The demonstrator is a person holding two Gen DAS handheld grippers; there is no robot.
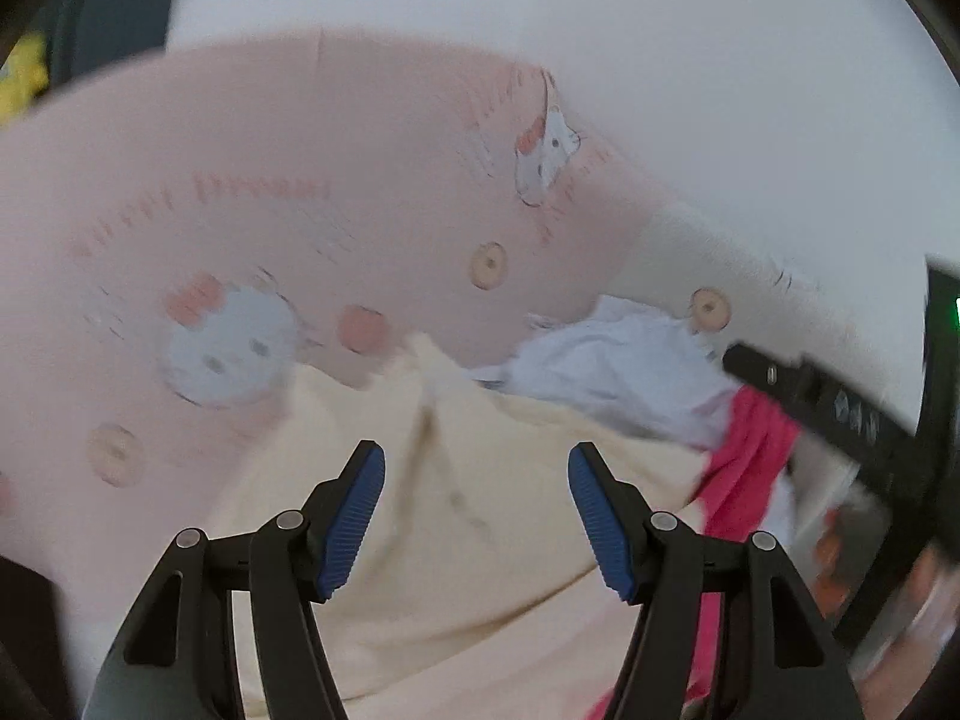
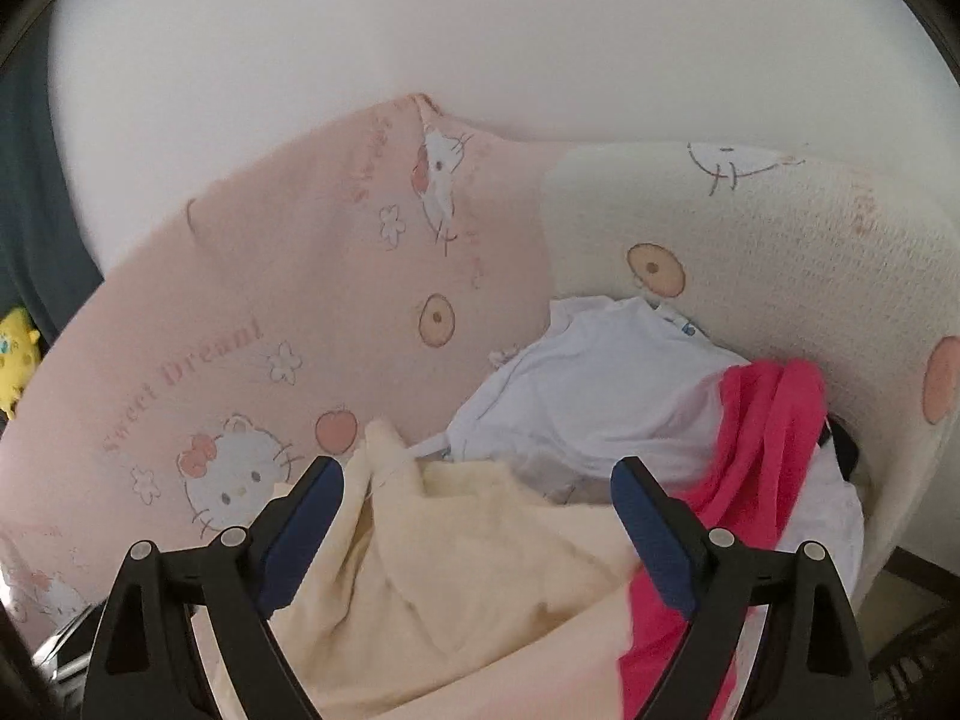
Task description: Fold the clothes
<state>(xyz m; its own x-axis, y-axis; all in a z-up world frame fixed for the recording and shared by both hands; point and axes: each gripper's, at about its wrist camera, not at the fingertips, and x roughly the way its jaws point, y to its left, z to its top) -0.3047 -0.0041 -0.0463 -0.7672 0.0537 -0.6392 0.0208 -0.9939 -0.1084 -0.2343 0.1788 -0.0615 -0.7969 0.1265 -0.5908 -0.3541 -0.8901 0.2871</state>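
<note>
Left hand-held gripper: jaws apart, empty, above the cream garment. Right hand-held gripper: jaws wide, empty, over the same cream garment. White garment and pink garment piled beside it against printed cushions. Step, as judged: picking one piece. Next: pinch a cream edge, lift clear.

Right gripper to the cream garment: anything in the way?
Nothing visible. The right gripper stands open directly above the cream-yellow fabric garment. The bright pink garment lies beside it, under the right finger, and the white shirt sits behind.
</note>
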